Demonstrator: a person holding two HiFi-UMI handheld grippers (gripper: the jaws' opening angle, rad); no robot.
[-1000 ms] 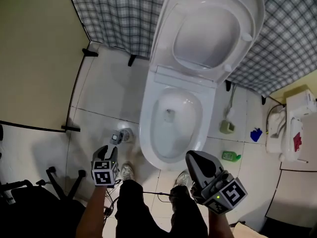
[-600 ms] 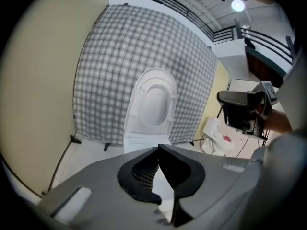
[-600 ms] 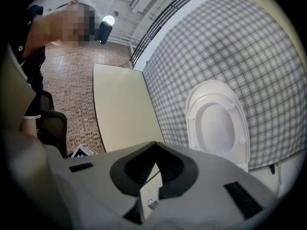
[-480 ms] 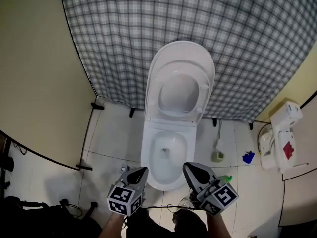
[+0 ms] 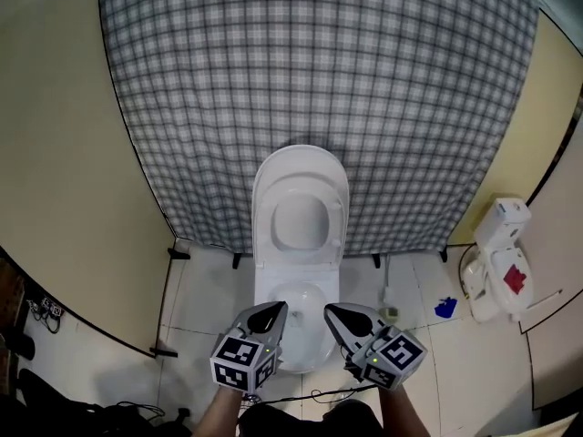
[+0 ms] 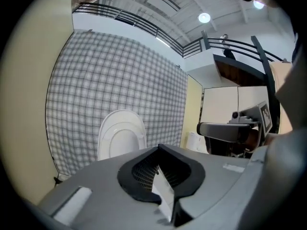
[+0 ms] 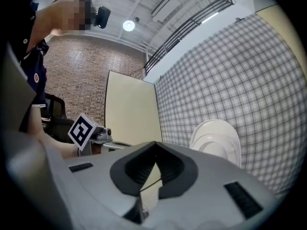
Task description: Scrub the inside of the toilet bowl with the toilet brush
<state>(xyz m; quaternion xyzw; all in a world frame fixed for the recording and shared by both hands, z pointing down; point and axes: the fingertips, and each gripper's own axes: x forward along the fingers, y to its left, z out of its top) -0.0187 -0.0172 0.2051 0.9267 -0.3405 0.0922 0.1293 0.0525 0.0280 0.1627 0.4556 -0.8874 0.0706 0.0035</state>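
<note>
The white toilet (image 5: 293, 271) stands against the checked curtain with its lid (image 5: 299, 215) raised and its bowl (image 5: 288, 309) uncovered. On the floor to its right, a toilet brush (image 5: 386, 291) stands in its holder, apart from both grippers. My left gripper (image 5: 274, 310) and right gripper (image 5: 330, 311) hang side by side in front of the bowl, both shut and empty. The left gripper view shows its jaws (image 6: 159, 147) closed, with the lid (image 6: 121, 135) beyond. The right gripper view shows its jaws (image 7: 154, 143) closed too, the lid (image 7: 216, 138) off to the right.
A checked curtain (image 5: 310, 89) hangs behind the toilet, and a beige partition (image 5: 64, 198) is on the left. A blue object (image 5: 444, 308) and a white appliance (image 5: 496, 262) are on the floor at the right. Black chair legs and cables lie at the bottom left.
Both grippers have risen. The left one came up from near the floor beside the toilet's left and now sits next to the right one. The view has pulled back, so the toilet looks smaller.
</note>
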